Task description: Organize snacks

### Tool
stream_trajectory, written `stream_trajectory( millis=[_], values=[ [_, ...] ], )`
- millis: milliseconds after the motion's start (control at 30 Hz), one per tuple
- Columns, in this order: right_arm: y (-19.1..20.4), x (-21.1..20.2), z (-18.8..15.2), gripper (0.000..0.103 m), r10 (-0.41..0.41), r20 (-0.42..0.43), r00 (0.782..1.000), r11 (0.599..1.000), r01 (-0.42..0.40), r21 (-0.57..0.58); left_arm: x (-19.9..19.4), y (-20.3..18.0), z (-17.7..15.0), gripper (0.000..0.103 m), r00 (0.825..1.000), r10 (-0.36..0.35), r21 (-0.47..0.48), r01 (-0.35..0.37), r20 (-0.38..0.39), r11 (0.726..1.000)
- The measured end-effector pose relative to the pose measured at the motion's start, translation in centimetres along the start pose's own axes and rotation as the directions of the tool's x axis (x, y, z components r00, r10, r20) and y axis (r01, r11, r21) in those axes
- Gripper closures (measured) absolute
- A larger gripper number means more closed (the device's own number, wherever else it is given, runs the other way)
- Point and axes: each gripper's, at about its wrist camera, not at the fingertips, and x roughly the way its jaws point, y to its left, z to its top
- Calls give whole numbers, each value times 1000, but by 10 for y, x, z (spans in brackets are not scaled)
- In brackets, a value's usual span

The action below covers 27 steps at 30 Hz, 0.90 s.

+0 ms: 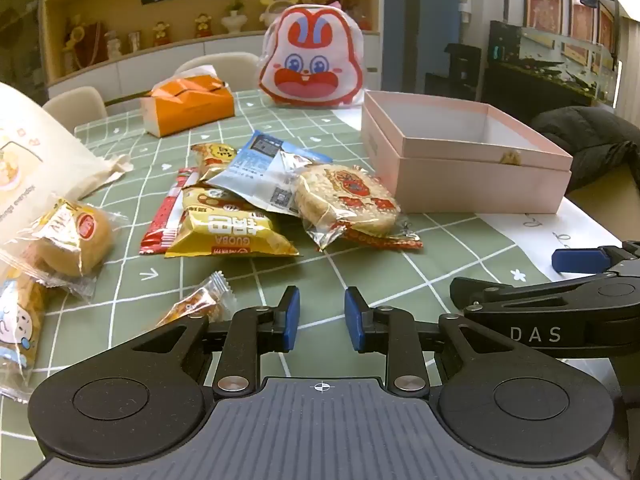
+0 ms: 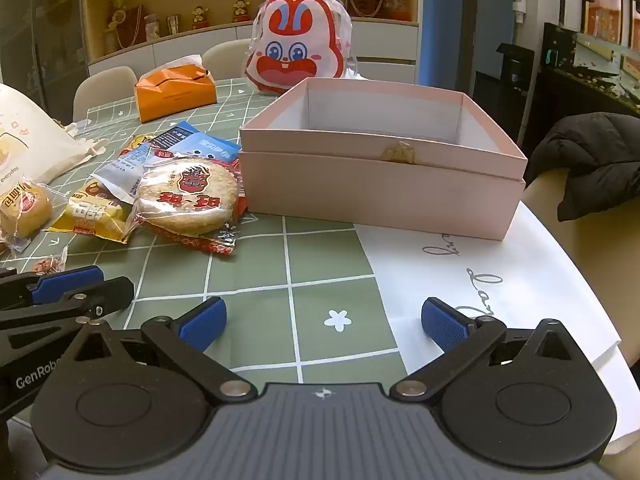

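Meanwhile we held the left gripper [image 1: 321,317] narrowly parted, the right gripper [image 2: 324,322] spread wide, both empty, before the snack pile [image 1: 248,200] and pink box [image 2: 384,184].

Wrapped snacks [image 1: 240,204] lie heaped on the green cloth beside the open, empty pink box [image 2: 384,160].

Soft, even indoor light — shadows faint, focus sharp up close; fisheye bending curves the edges, corners fall black.
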Motion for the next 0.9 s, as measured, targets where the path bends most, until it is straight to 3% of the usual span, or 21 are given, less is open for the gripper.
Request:
stream_trajectory(
  millis=[900],
  values=[
    [0,0,-1,0,-5,2,1000,1000,5,-5,0,0,0,74,1000,-4,-6,4,-1,1000]
  ],
)
